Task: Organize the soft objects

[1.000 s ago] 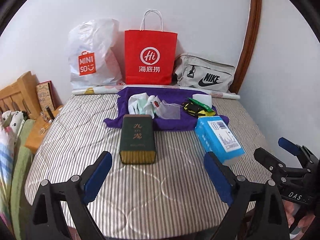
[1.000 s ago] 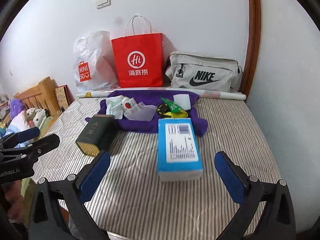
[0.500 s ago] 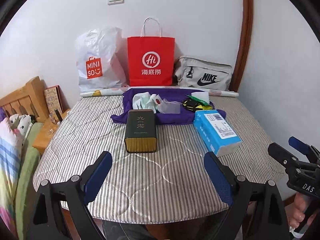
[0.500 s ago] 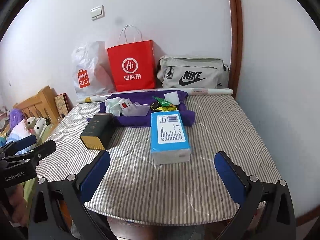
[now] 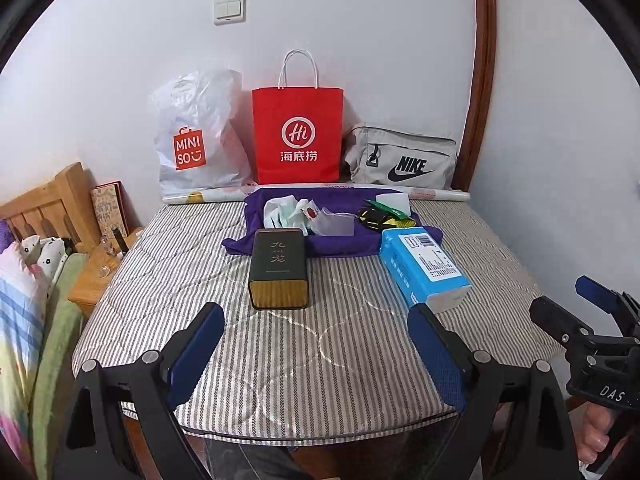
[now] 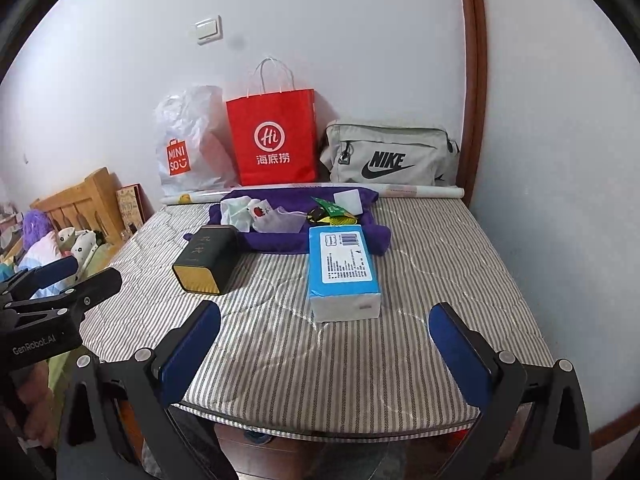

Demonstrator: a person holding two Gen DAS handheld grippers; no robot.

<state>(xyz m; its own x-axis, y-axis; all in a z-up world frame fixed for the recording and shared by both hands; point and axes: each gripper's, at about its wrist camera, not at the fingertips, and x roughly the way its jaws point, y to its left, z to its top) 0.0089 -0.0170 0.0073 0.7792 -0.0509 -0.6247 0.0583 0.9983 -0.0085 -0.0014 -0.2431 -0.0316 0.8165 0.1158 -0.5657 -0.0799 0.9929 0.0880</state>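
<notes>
Both grippers, left (image 5: 316,344) and right (image 6: 324,344), hang wide open and empty at the near edge. Your socks (image 5: 290,212) sit far back on the purple towel (image 5: 340,240). Reaching over, you could knock the tea tin (image 5: 279,268) or tissue pack (image 6: 343,270).

Purple cloth (image 5: 332,240): spread flat and rumpled at the far end of the striped bed, edges bunched. Taken as landmark. White fabric items (image 5: 286,212) lie crumpled on its left half; one bears a red apple print. A pale translucent pouch (image 5: 334,225) lies at its centre, touching the white items. A black-and-yellow soft item (image 5: 374,218) and a green packet (image 5: 386,209) rest on its right half. A white square pad (image 6: 347,201) sits at its far right corner.
</notes>
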